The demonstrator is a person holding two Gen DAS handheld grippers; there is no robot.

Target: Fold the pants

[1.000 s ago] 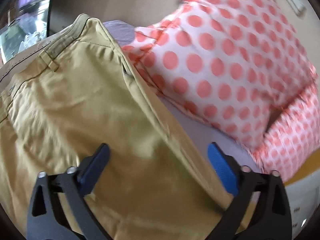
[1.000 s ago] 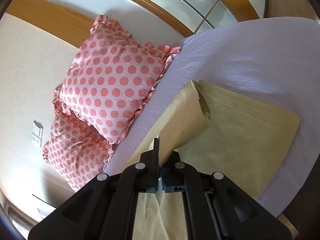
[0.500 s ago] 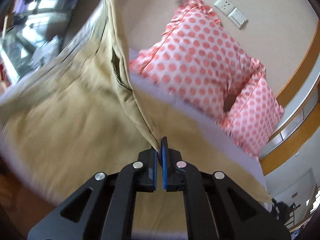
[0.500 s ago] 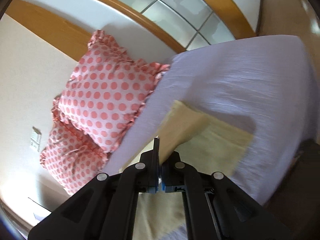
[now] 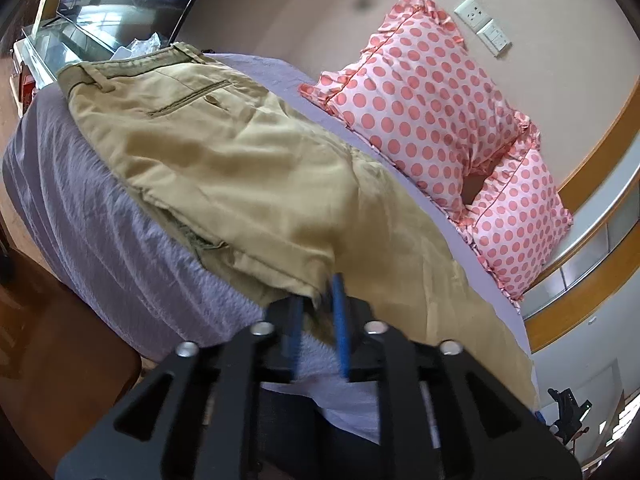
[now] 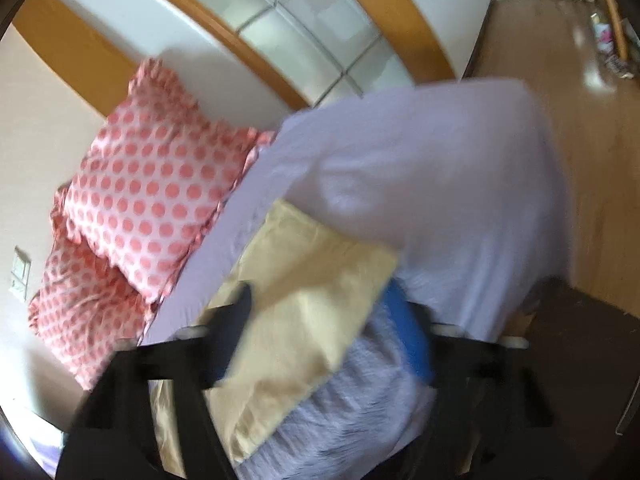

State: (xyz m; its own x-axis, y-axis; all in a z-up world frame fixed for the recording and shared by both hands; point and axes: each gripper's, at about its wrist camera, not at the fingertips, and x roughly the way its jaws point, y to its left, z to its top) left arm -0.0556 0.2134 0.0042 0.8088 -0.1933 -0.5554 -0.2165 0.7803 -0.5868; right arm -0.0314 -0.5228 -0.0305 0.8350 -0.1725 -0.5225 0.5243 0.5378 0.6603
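One pair khaki pants (image 5: 248, 168), folded lengthwise, creased

A bed with a lilac sheet (image 5: 92, 216) filled the near ground. Two pink polka-dot pillows (image 5: 424, 108) leaned on the beige far wall (image 5: 304, 8), under a white socket plate (image 5: 482, 26). A wood-framed window (image 6: 320, 36) curved overhead, daylit, above the wooden floor (image 6: 580, 128).

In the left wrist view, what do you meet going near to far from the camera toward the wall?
Left hand-held gripper → khaki pants on the lavender bedsheet → polka-dot pillows → wall sockets.
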